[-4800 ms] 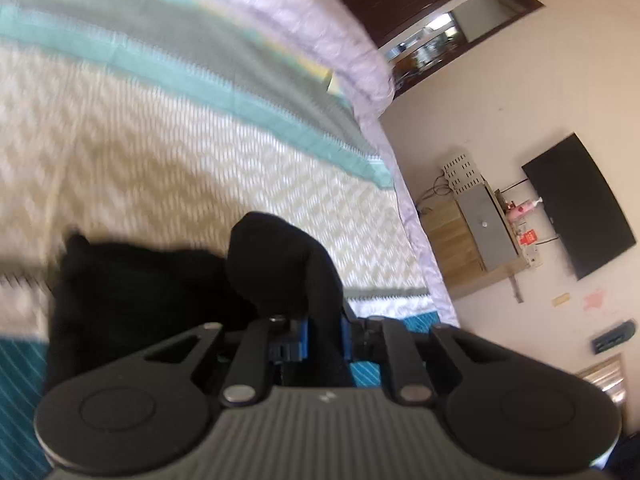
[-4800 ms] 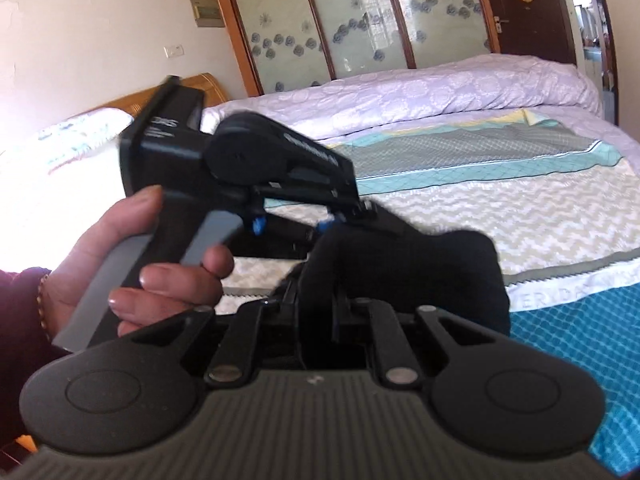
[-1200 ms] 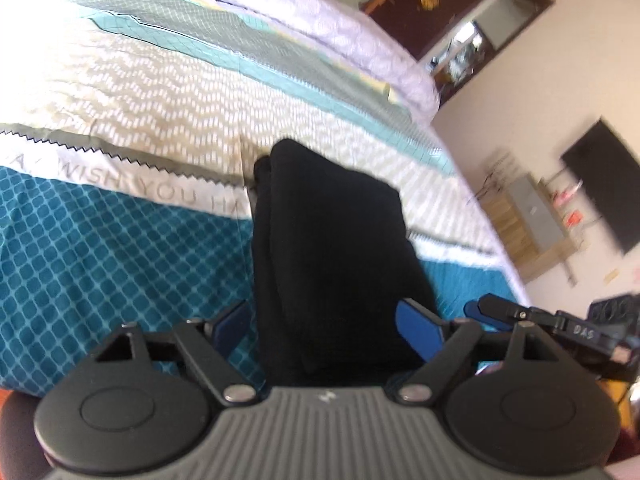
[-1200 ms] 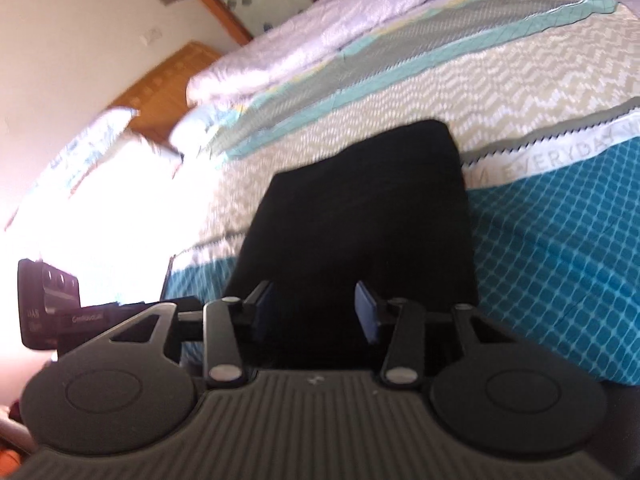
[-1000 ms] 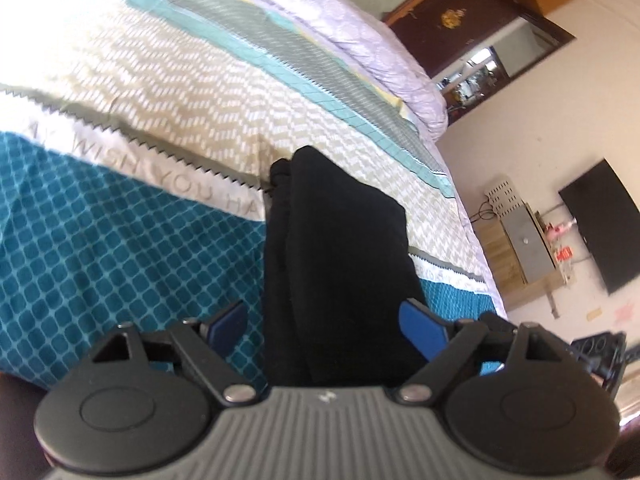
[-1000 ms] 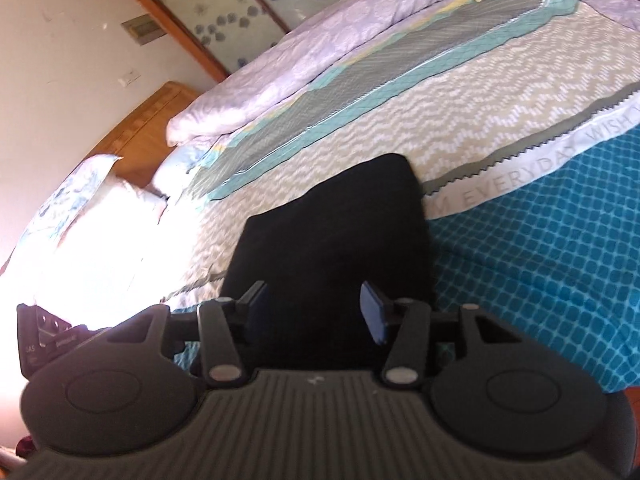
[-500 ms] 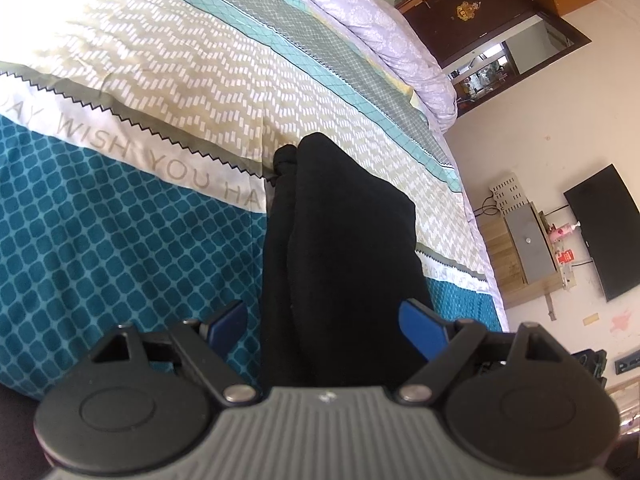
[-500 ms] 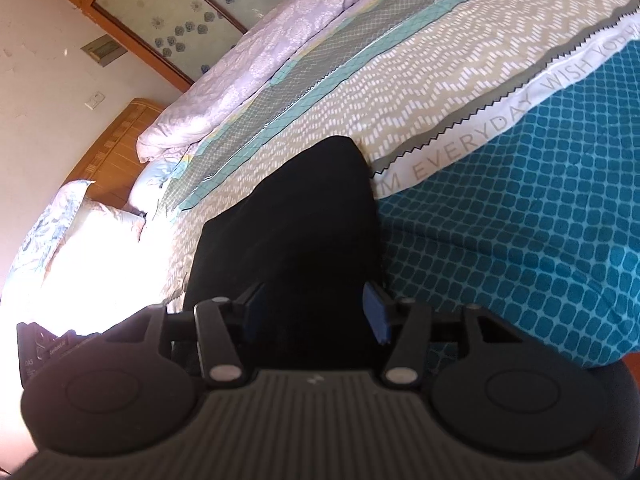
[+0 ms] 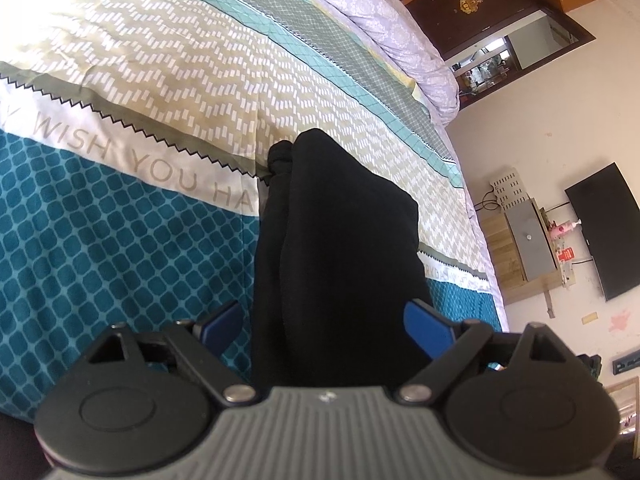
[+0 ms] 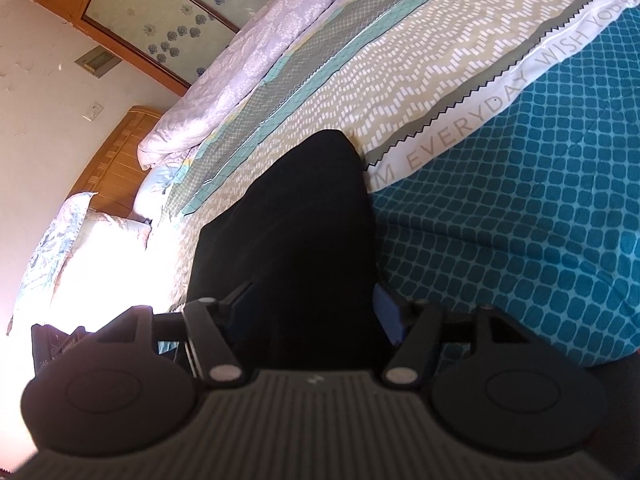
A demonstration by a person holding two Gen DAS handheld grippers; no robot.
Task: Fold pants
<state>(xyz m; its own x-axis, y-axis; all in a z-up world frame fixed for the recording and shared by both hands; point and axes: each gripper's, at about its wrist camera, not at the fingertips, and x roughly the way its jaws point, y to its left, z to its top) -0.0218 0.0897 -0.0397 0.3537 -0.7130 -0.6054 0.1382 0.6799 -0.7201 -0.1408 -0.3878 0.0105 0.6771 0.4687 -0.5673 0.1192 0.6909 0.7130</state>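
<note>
The black pants [image 9: 336, 248] lie folded into a compact stack on the patterned bedspread [image 9: 120, 208], across its teal and beige bands. My left gripper [image 9: 326, 322] is open, its blue fingertips [image 9: 426, 322] spread to either side of the near end of the stack. The pants also show in the right wrist view [image 10: 296, 240]. My right gripper [image 10: 314, 316] is open over the stack's other end, fingers [image 10: 388, 316] apart on either side of the cloth.
A lilac duvet [image 9: 384, 24] lies rolled along the far side of the bed. Pillows [image 10: 80, 252] and a wooden headboard [image 10: 116, 156] are at the bed's head. A wooden cabinet [image 9: 520, 248], a wall television [image 9: 604, 228] and a dark door [image 9: 476, 4] stand beyond the bed.
Earlier both grippers were shut on the lifted pants. Now the pants lie folded on the bed and both grippers are open. Over the last second both views have drawn back slightly.
</note>
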